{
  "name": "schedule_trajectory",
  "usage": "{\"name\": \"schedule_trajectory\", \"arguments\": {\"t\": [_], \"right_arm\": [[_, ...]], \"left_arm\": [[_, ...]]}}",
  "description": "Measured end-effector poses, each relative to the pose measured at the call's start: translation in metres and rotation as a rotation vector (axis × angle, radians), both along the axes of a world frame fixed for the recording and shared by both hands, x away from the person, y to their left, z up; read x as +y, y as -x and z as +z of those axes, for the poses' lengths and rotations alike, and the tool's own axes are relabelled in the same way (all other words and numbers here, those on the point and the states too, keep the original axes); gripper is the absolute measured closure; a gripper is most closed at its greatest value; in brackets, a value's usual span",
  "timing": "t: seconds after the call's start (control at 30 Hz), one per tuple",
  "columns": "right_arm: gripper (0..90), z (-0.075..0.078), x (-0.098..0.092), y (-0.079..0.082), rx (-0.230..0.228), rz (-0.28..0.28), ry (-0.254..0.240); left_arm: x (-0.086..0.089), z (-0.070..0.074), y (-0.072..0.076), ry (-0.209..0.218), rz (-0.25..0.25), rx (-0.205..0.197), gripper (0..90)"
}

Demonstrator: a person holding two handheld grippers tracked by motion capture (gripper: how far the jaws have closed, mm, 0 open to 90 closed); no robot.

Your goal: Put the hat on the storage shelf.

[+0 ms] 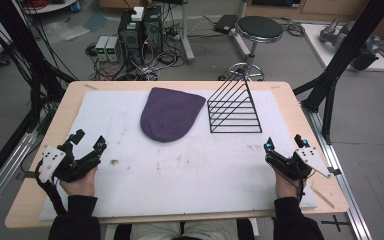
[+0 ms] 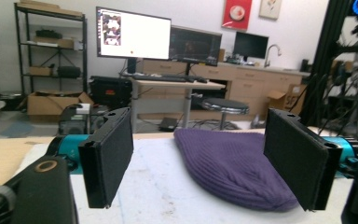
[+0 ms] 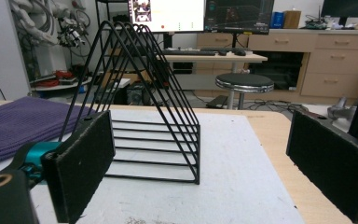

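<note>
**Two claws wide apart at the near edge, hat and wire rack beyond**

In the high view the left claw [image 1: 89, 141] sits at the lower left of the frame and the right claw [image 1: 282, 144] at the lower right, each held by a hand [image 1: 80, 184] entering from the bottom edge. Both rest over the white mat [image 1: 190, 170] that covers the wooden surface [image 1: 75, 95]. Both claws are released: each gripper view shows its two black padded jaws standing far apart with nothing between them.

A purple knitted hat [image 1: 170, 114] lies flat on the mat at upper centre of the high view. In the left gripper view the hat [image 2: 233, 168] sits centre-right, seen between the jaws and well beyond them. Just right of it in the high view stands a black wire rack [image 1: 235, 107] of triangular outline, upright on the mat, apart from the hat. In the right gripper view the rack [image 3: 154, 112] rises at centre-left, with the hat [image 3: 23, 126] at the left edge.

Beyond the surface a round black stool [image 1: 259, 29] stands at top centre of the high view. Monitors [image 2: 133, 33] glow in the background of both gripper views; their text is too small to read. No brand or label is legible.
</note>
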State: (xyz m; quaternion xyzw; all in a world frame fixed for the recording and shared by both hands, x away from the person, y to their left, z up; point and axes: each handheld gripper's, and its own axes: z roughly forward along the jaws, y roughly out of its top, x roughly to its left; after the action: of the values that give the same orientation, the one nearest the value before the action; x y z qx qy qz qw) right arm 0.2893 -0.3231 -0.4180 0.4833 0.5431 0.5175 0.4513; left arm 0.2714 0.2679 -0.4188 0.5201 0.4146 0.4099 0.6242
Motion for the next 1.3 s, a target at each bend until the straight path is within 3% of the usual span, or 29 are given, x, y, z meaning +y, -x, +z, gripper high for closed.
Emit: {"name": "schedule_trajectory", "arguments": {"t": [0.23,0.5,0.7,0.97,1.07,1.17,1.3], "right_arm": [[7.0,0.0,0.0,0.0,-0.002,0.006,0.007],[7.0,-0.001,0.0,-0.001,0.008,0.009,0.001],[7.0,-0.002,0.001,-0.002,0.01,0.015,0.009],[7.0,-0.002,0.002,-0.002,0.012,0.016,0.013],[7.0,-0.002,0.002,-0.002,0.019,0.016,0.01],[7.0,-0.002,0.002,-0.003,0.022,0.014,0.009],[7.0,-0.002,0.002,-0.003,0.023,0.015,0.012]], "left_arm": [[0.0,0.001,0.002,-0.024,0.028,-0.009,22.8],[0.0,0.009,0.0,-0.05,0.014,-0.021,22.6],[-0.002,0.016,-0.003,-0.126,0.009,0.0,22.7],[0.001,0.028,-0.013,-0.148,-0.031,0.007,21.1],[0.002,0.037,-0.02,-0.208,-0.046,0.013,19.0],[0.003,0.043,-0.026,-0.232,-0.066,0.029,18.3],[0.005,0.052,-0.033,-0.232,-0.095,0.044,17.7]]}}
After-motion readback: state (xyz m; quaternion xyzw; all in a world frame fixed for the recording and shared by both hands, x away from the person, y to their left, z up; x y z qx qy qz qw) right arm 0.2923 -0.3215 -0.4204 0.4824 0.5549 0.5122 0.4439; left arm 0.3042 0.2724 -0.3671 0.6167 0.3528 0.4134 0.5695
